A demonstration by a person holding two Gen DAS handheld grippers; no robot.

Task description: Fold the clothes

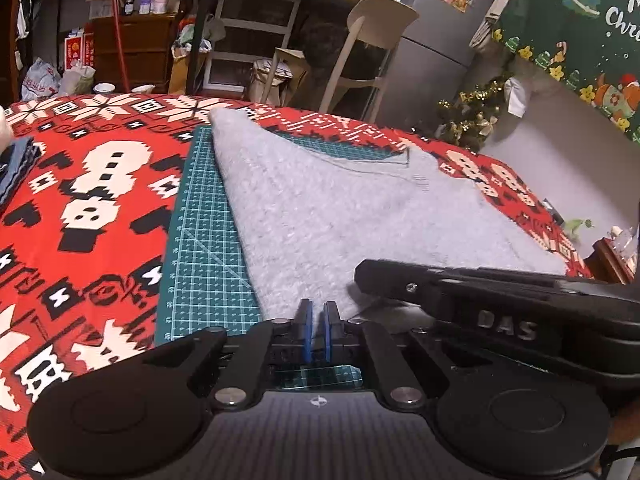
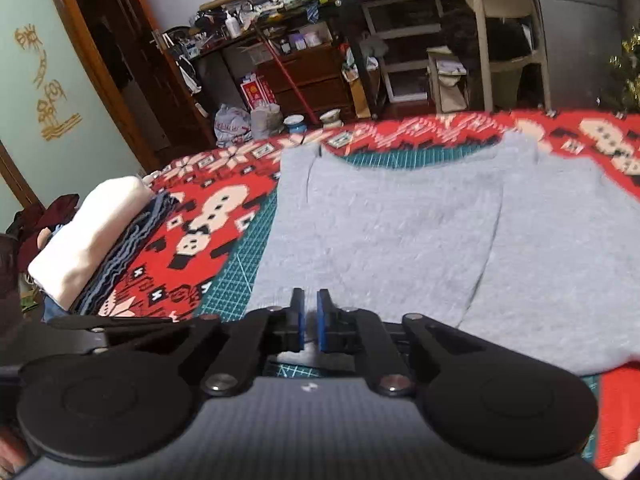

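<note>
A grey knit garment (image 1: 320,208) lies flat on a green cutting mat (image 1: 200,248), with its neckline at the far side. My left gripper (image 1: 319,306) sits at the garment's near hem, its blue pads almost together with a strip of grey cloth between them. Just to its right lies the black body of the right tool (image 1: 500,304). In the right wrist view the grey garment (image 2: 400,240) fills the middle, and my right gripper (image 2: 311,296) is shut low over the same near hem, grey cloth showing in the narrow slit between its pads.
A red, white and black patterned tablecloth (image 1: 100,200) covers the table. A folded white cloth (image 2: 88,232) and folded blue denim (image 2: 124,256) are stacked at the left edge. Beyond the far edge stand a pale chair (image 1: 368,52), shelves and a small tinsel tree (image 1: 472,116).
</note>
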